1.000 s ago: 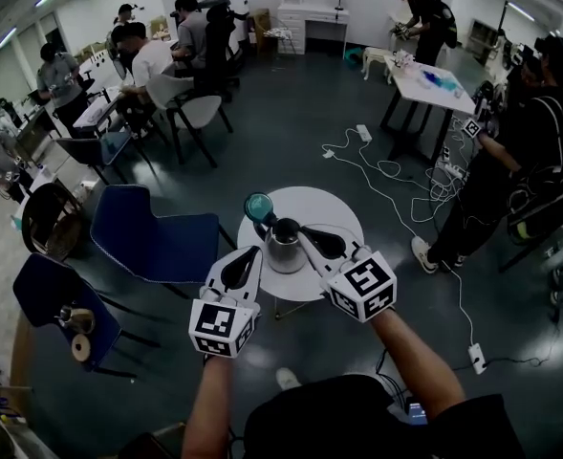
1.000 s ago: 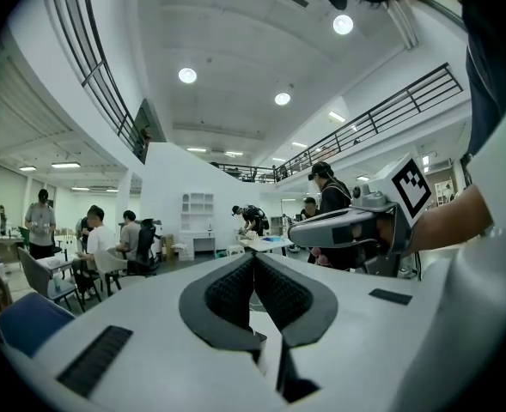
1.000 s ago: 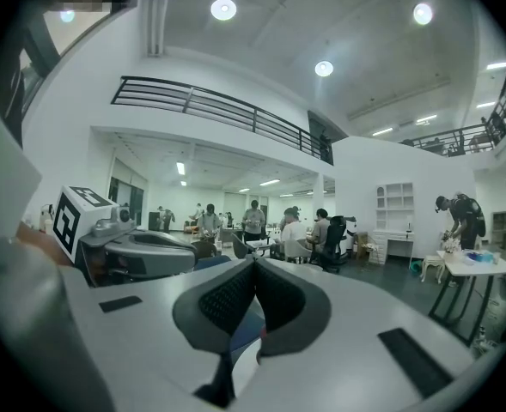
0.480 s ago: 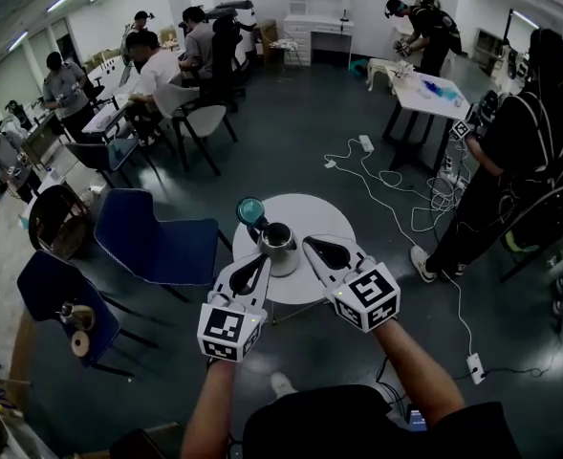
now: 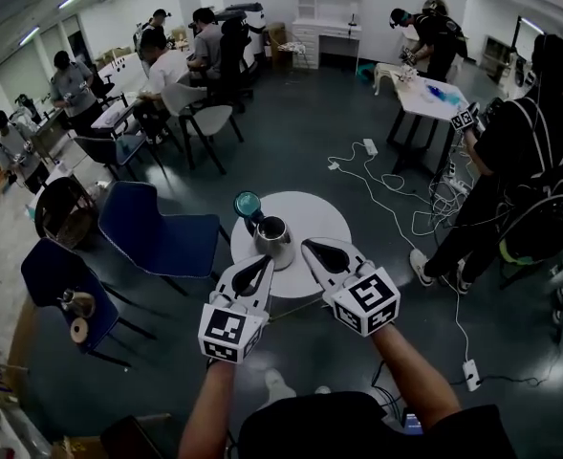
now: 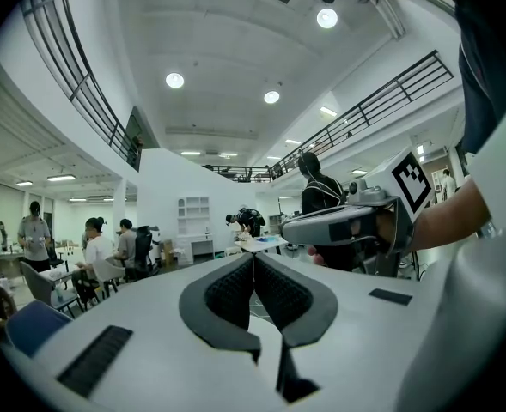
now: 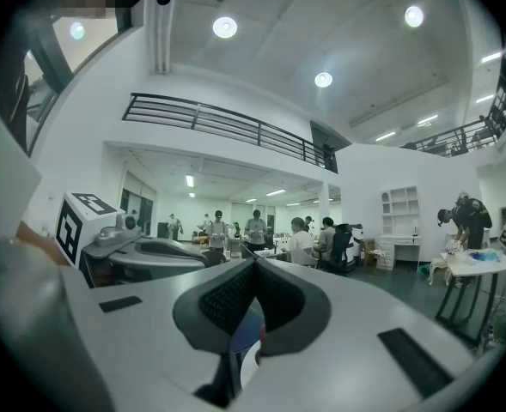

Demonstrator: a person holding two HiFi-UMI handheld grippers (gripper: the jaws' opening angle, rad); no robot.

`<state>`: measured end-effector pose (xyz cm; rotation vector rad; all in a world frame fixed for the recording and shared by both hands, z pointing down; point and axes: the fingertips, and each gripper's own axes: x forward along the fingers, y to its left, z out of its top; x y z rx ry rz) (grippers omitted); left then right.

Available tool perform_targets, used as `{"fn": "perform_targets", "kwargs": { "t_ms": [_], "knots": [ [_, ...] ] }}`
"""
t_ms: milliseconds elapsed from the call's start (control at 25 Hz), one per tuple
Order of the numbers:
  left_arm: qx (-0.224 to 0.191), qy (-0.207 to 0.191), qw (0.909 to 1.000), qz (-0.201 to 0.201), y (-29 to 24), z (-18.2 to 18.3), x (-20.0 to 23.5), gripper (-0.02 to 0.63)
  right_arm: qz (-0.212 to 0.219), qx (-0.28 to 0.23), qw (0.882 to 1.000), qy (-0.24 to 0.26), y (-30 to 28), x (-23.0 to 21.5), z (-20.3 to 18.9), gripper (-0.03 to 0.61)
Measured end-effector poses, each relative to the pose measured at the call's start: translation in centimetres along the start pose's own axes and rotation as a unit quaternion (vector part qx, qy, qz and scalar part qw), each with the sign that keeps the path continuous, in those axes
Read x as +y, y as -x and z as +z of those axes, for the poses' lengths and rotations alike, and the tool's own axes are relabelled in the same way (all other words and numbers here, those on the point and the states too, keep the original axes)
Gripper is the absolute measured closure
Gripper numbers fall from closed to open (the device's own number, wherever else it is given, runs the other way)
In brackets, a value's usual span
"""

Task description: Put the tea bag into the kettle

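Left gripper (image 5: 259, 264) and right gripper (image 5: 309, 248) hung pinched closed, empty, beside kettle (image 5: 273, 240) | tea bag unseen, perhaps already inside.

Head cam looks steeply down on the round table (image 5: 319, 213). Gripper cams sit low, facing out and slightly up: left one catches the right gripper (image 6: 291, 230), right one the left gripper (image 7: 222, 254).

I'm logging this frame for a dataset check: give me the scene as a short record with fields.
surface: round white table
kettle: metal, upright on the table
beside kettle: teal round object, far left side
tea bag: not seen in any view
left gripper: jaws together, empty, at table's near edge
right gripper: jaws together, empty, beside the left
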<state>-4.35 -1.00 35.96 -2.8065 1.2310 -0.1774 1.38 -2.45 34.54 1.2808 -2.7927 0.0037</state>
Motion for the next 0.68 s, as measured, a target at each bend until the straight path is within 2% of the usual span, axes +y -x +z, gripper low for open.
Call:
{"fn": "perform_targets", "kwargs": {
  "t_ms": [680],
  "knots": [
    [-0.001, -0.003, 0.9999, 0.014, 2.9, 1.2, -5.5, 0.597, 0.016, -0.011, 1.000, -0.009, 6.4, 2.1, 0.2, 0.560]
  ]
}}
